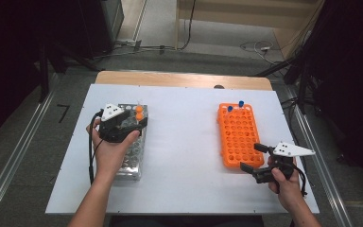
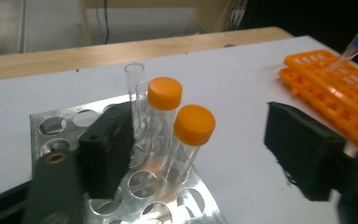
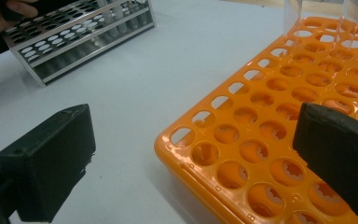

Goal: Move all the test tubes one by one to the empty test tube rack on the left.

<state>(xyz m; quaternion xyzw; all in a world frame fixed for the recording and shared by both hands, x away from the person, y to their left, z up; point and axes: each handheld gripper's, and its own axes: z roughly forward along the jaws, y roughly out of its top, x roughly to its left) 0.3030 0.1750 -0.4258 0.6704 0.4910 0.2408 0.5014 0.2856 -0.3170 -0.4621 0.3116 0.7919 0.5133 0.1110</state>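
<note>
1. Two racks stand on the white table point(image 1: 184, 142): a metal rack point(image 1: 131, 158) at left centre of the high view and an orange rack point(image 1: 238, 135) at right centre, well apart.
2. The metal rack holds two orange-capped tubes point(image 2: 193, 135) and two uncapped clear tubes point(image 2: 134, 86), all standing together at its far end; in the left gripper view they sit just left of the frame's middle.
3. The orange rack holds two blue-capped tubes point(image 1: 235, 106) at its far edge, in the upper part of the high view.
4. The left gripper point(image 2: 205, 158) hovers over the far end of the metal rack. Its jaws stand apart, and the nearer orange-capped tube rises between them with no pad pressing on it; the left jaw lies just beside the clear tubes.
5. The left hand point(image 1: 111, 151) comes in from the bottom of the high view, the forearm slanting up and to the right, fingers wrapped round the gripper's body above the rack.
6. The right gripper point(image 1: 255, 158) sits at the near right corner of the orange rack, pointing towards the left of the frame. Its jaws are wide apart with nothing between them.
7. The right hand point(image 1: 283, 182) holds it low at the lower right of the high view, close to the table.
</note>
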